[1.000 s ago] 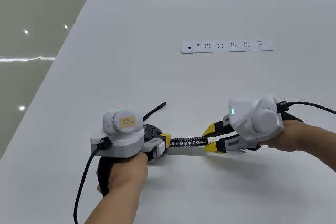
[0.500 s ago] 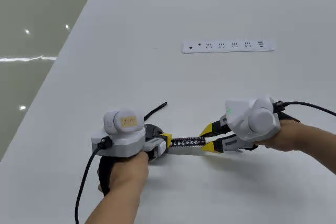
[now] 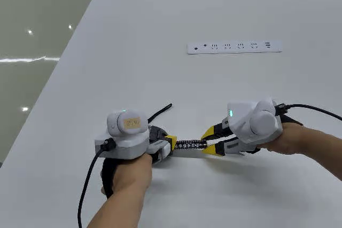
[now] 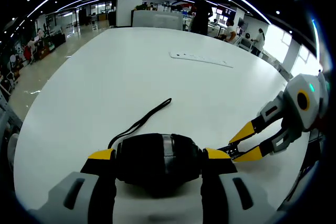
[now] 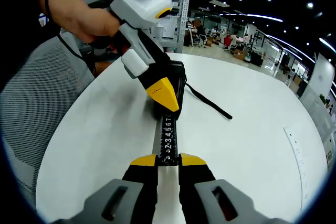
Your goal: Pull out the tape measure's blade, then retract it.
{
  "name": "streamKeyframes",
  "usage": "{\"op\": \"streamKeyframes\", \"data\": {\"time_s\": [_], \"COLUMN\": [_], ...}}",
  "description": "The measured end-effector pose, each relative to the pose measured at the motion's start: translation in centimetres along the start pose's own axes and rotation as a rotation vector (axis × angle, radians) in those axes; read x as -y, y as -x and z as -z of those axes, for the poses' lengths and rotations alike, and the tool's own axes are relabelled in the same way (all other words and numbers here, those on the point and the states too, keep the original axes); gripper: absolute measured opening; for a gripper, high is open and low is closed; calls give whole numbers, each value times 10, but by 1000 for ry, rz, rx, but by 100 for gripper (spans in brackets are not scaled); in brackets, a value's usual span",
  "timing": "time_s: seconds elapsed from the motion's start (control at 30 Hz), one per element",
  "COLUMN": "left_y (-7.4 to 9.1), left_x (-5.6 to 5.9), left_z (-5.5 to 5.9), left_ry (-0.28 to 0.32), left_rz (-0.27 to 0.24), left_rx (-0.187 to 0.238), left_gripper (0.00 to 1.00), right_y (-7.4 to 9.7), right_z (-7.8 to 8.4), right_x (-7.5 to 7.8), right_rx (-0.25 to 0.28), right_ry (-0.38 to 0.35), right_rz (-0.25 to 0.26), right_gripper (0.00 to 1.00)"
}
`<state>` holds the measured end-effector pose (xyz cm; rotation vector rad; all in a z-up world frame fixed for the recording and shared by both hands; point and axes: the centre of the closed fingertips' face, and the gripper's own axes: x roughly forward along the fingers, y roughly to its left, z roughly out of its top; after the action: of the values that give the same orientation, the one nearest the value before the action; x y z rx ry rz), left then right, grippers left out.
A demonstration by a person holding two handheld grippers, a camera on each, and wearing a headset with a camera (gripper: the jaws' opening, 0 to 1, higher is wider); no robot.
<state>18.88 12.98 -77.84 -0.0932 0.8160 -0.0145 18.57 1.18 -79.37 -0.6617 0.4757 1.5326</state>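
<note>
The black tape measure case sits on the white table, clamped between the yellow-tipped fingers of my left gripper. Its wrist strap trails away over the table. A short length of numbered blade runs from the case to my right gripper, which is shut on the blade's end. In the head view the blade spans the small gap between the left gripper and the right gripper.
A white power strip lies flat further back on the table. The table's left edge borders a shiny floor. A black cable trails from the right gripper. People and desks stand far off in the left gripper view.
The right gripper has moved left toward the case, and the exposed blade between the two grippers has grown shorter. The left gripper and case have held still.
</note>
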Motion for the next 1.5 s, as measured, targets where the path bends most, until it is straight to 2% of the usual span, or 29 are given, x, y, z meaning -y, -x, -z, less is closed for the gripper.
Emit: {"op": "streamKeyframes", "data": {"time_s": [0.07,0.13,0.33,0.43,0.6,0.67,0.73,0.9,1.03,1.1,1.2,1.33,1.37,1.43,1.5], "left_y": [-2,5,6,0,5,-1,5,1,-4,5,9,3,-1,3,-1], "left_x": [1,3,3,-1,2,3,3,2,2,4,5,6,1,3,3], "left_z": [-2,0,1,1,1,-2,0,1,-3,0,0,-4,-1,0,-1], "left_ry": [0,2,1,1,3,-1,-2,2,1,2,3,1,2,1,-1], "left_rz": [3,3,3,2,3,6,6,7,12,12,12,15,16,16,19], "left_rx": [0,0,1,1,1,1,2,3,1,2,2,1,1,1,1], "left_gripper": [62,62,62,62,62,62,62,62,62,62,62,62,62,62,62], "right_y": [1,0,-3,-5,-6,-7,-7,-10,-10,-13,-16,-16,-17,-19,-21], "right_z": [-3,-4,-4,-5,-7,-7,-9,-9,-13,-12,-11,-14,-15,-15,-15], "right_x": [-1,-1,-1,-1,-1,-1,-2,-1,-3,-1,1,-1,-1,-1,0], "right_rx": [1,2,3,2,5,6,6,7,7,8,9,9,10,9,9], "right_ry": [0,-2,-3,-2,-5,-7,-9,-8,-7,-9,-10,-9,-10,-9,-10], "right_rz": [0,0,-2,-3,-3,-3,-4,-5,-5,-5,-6,-7,-7,-9,-9], "right_gripper": [14,14,14,14,14,14,14,14,14,14,14,14,14,14,14]}}
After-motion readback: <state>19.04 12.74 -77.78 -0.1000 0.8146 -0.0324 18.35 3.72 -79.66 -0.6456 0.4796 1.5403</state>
